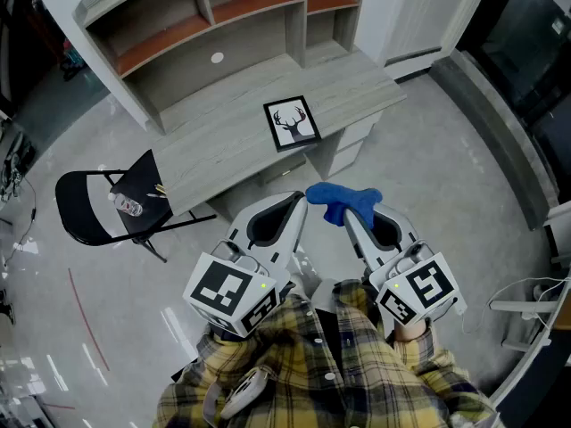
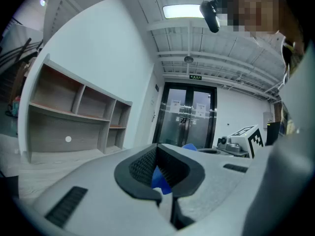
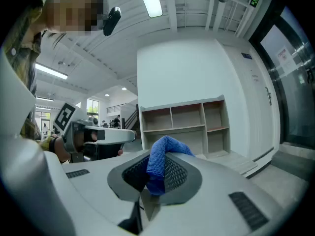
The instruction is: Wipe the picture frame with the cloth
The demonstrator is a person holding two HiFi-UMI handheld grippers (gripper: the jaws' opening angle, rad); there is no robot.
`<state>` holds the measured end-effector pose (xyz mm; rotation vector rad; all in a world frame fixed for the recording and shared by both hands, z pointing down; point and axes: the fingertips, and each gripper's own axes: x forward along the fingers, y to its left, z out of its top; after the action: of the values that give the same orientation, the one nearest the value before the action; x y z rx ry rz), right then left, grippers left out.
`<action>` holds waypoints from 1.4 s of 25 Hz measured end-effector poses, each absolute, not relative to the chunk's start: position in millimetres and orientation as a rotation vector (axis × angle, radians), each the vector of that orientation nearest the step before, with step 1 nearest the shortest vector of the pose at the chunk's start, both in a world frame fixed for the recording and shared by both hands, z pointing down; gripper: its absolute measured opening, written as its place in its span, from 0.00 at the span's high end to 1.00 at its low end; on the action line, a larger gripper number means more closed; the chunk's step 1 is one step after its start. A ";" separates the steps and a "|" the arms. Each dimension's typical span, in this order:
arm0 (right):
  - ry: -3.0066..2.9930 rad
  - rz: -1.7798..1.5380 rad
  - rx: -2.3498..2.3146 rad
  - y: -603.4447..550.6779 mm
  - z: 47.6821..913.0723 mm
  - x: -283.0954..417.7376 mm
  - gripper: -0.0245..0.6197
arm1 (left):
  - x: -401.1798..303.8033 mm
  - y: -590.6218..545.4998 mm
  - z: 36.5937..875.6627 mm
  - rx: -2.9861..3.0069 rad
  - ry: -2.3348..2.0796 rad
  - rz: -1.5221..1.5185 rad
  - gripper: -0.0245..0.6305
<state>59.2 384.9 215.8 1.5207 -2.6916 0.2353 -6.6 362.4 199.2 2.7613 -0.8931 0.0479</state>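
Note:
The picture frame point(image 1: 293, 123), black with a deer silhouette, lies flat on the grey wooden desk point(image 1: 223, 145) ahead of both grippers. My right gripper point(image 1: 347, 214) point(image 3: 155, 173) is shut on the blue cloth point(image 1: 343, 200) point(image 3: 161, 159), which bulges over its tips. Beside it my left gripper point(image 1: 301, 199) point(image 2: 157, 168) is shut, its tips next to the cloth's left end. A bit of the blue cloth point(image 2: 159, 179) shows low between the left pads; whether it is pinched there is unclear. Both grippers hover short of the desk's near edge.
A shelf unit point(image 1: 223, 16) rises at the back of the desk. A black folding chair point(image 1: 89, 205) with a small bottle point(image 1: 131, 207) on it stands left of the desk. Glass doors point(image 2: 188, 117) lie beyond the left gripper.

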 end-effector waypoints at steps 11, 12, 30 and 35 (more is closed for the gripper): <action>-2.661 0.256 1.571 385.3 217.8 61.9 0.90 | -21.2 356.3 208.5 2.718 -0.917 0.047 0.96; -2.653 0.263 1.581 384.6 219.2 63.0 0.90 | -22.4 353.7 210.8 2.712 -0.919 0.048 0.96; -2.635 0.398 1.557 271.3 251.0 136.8 0.90 | 23.8 233.9 243.2 2.611 -1.020 0.098 0.96; -2.675 0.374 1.490 197.1 238.9 171.5 0.90 | 51.1 160.2 230.1 2.595 -1.103 0.080 0.96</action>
<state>171.5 197.1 238.9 1.4899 -2.6746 0.3743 51.1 160.2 230.1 2.5946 -1.1035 0.0798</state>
